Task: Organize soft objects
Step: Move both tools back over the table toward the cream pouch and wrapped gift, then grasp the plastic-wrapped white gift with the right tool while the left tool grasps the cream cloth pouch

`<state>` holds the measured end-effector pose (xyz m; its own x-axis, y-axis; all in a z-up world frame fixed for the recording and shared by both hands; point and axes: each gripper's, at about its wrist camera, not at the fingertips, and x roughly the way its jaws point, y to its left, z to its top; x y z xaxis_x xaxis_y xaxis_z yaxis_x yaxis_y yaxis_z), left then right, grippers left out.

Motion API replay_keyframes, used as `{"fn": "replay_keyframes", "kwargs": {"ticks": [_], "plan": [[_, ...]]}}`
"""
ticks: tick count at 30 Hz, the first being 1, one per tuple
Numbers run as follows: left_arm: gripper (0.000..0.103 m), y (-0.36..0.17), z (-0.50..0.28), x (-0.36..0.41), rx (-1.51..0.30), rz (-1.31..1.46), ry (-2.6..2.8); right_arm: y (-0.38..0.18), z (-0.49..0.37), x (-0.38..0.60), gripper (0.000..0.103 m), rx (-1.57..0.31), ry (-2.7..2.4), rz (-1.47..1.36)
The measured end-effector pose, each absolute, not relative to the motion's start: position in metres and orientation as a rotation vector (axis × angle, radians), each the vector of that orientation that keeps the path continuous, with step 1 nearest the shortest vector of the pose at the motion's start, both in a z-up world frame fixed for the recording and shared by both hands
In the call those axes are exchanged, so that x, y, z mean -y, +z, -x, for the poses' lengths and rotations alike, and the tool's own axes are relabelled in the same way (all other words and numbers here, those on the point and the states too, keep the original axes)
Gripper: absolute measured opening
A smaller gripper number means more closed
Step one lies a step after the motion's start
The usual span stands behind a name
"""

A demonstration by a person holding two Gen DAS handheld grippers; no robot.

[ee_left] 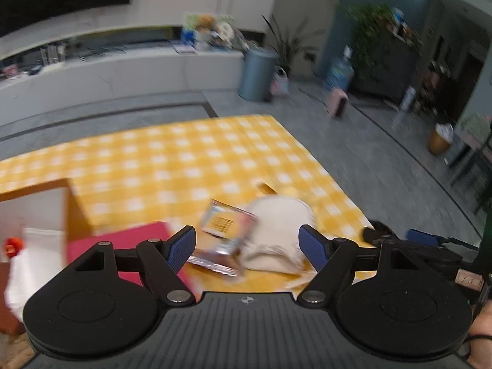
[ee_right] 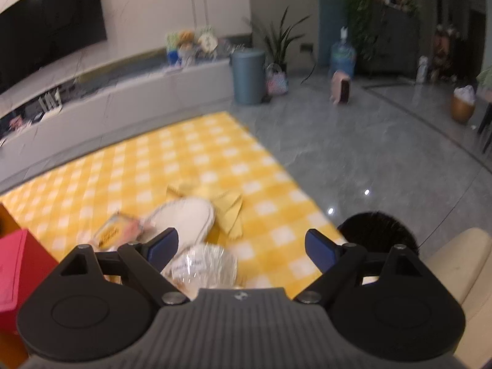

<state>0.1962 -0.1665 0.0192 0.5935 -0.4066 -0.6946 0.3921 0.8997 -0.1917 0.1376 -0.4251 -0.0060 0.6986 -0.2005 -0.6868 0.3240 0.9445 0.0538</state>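
A white soft hat-like piece (ee_left: 278, 227) lies on the yellow checked cloth (ee_left: 184, 160), with a shiny snack packet with a yellow label (ee_left: 226, 230) beside it on its left. My left gripper (ee_left: 247, 247) is open and empty, just above and before these two. In the right wrist view the same white piece (ee_right: 184, 220) and packet (ee_right: 118, 230) lie ahead, with a folded yellow cloth (ee_right: 230, 210) behind and a clear wrapped pack (ee_right: 206, 266) just under my open, empty right gripper (ee_right: 243, 249). The other gripper (ee_left: 421, 240) shows at the right of the left wrist view.
A red box (ee_left: 129, 243) and an open brown box with white lining (ee_left: 33, 215) holding a white bag stand at the left. A black furry thing (ee_right: 378, 230) and a cream cushion (ee_right: 461, 264) sit at the right. Grey tiled floor (ee_right: 369, 153) lies beyond the cloth.
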Motion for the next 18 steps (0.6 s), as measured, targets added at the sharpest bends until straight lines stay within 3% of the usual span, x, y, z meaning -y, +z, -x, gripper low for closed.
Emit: {"fn": "replay_keyframes", "kwargs": {"ticks": [14, 18], "plan": [[0.089, -0.052, -0.242, 0.243, -0.966, -0.121, -0.475, -0.08, -0.174, 0.407, 0.09, -1.05, -0.126, -0.08], [0.089, -0.055, -0.248, 0.245, -0.978, -0.093, -0.479, -0.091, -0.178, 0.421, 0.077, -1.094, -0.108, -0.175]]}}
